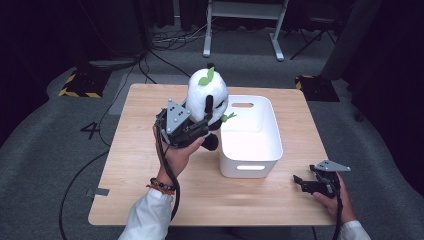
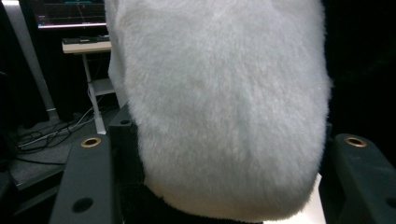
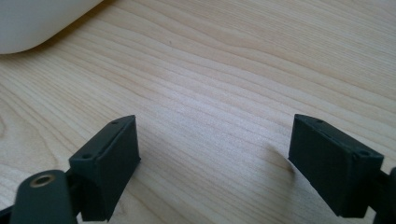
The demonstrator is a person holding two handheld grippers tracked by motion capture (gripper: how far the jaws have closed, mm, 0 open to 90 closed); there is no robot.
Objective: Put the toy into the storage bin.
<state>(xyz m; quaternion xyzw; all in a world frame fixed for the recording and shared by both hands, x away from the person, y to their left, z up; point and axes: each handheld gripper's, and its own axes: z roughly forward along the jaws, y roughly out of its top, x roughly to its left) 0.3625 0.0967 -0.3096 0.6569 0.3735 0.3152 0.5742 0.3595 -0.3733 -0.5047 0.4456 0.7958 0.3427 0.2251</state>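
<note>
Evidently soft and light, the plush panda [image 1: 207,97] compresses where the left claw [image 1: 200,131] clamps its lower body; right claw [image 1: 301,183] gapes empty.

We wear white sleeves [image 1: 150,215] and a beaded bracelet [image 1: 161,186]; each black tool [image 1: 197,131] carries a grey three-cornered plate [image 1: 176,116] and a trailing black cable [image 1: 167,170].

The left tongs [image 1: 202,127] are raised above the table [image 1: 140,170], gripped in the person's left hand [image 1: 181,152] with the forearm angling up from the bottom edge (white sleeve, beaded bands at the wrist). Their jaws are clamped on the plush panda [image 1: 207,97]. The right tongs [image 1: 302,182] lie low near the table's front right corner, jaws spread wide with nothing between them.
</note>
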